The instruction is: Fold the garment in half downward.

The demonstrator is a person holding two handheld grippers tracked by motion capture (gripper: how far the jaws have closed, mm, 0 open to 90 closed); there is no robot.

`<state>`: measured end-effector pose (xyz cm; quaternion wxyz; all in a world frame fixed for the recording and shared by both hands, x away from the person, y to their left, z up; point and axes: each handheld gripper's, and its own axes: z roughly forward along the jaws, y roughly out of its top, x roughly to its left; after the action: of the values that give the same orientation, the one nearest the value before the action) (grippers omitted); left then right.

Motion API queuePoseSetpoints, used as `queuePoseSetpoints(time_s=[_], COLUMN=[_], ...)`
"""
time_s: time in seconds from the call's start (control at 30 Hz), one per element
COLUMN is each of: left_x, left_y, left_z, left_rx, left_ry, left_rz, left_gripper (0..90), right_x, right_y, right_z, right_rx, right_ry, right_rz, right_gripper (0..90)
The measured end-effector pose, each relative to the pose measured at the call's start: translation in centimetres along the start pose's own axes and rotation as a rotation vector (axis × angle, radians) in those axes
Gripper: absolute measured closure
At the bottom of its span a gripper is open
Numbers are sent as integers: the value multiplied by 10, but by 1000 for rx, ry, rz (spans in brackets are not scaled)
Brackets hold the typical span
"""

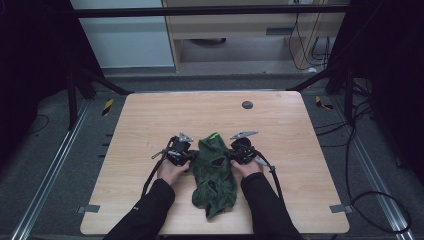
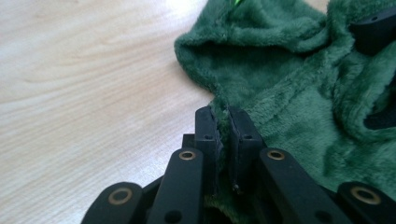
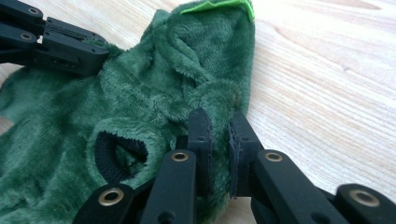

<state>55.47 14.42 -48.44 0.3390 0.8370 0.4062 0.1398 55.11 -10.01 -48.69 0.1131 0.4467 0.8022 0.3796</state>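
Note:
A dark green fleece garment [image 1: 214, 172] with a bright green tag [image 1: 214, 134] lies crumpled on the wooden table [image 1: 150, 115], near the front middle. My left gripper [image 1: 186, 156] is at its left edge, shut on a fold of the fleece [image 2: 224, 122]. My right gripper [image 1: 239, 150] is at the garment's right edge, shut on the fabric [image 3: 219, 122]. In the right gripper view a black-ribbed cuff opening [image 3: 122, 154] shows to the left of my jaws, the tag [image 3: 215, 5] lies at the top, and the left gripper sits at the upper left.
A small dark round disc [image 1: 247, 105] lies on the table toward the far edge. Cables trail off the table's right side onto the floor [image 1: 370, 200]. Bare tabletop surrounds the garment on the left, right and far sides.

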Motion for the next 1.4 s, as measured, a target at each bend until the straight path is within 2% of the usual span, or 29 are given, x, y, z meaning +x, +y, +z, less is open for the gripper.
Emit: queuePoseSetpoints(time_s=[0.1,0.33,0.43,0.57,0.87,1.13,1.4], left_x=[0,2,2,3,4,-2,-11], left_y=[3,13,20,29,44,41,34], left_z=[-5,-13,-18,-25,-42,-52,-62], left_rx=[-24,-63,-83,-117,-183,-209,-202], left_ry=[6,13,19,27,38,22,1], left_rz=[1,1,13,7,14,27,63], left_gripper=[838,840,840,840,839,839,839], right_x=[-1,0,-1,-5,-1,4,8], right_y=[1,10,16,24,40,41,32], right_z=[-2,-11,-15,-20,-30,-36,-48], right_rx=[-12,-61,-81,-126,-192,-202,-204], right_ry=[5,1,-2,3,-13,-21,-18], right_rz=[10,-4,-9,10,-20,-77,-118], right_gripper=[825,828,827,828,828,827,824])
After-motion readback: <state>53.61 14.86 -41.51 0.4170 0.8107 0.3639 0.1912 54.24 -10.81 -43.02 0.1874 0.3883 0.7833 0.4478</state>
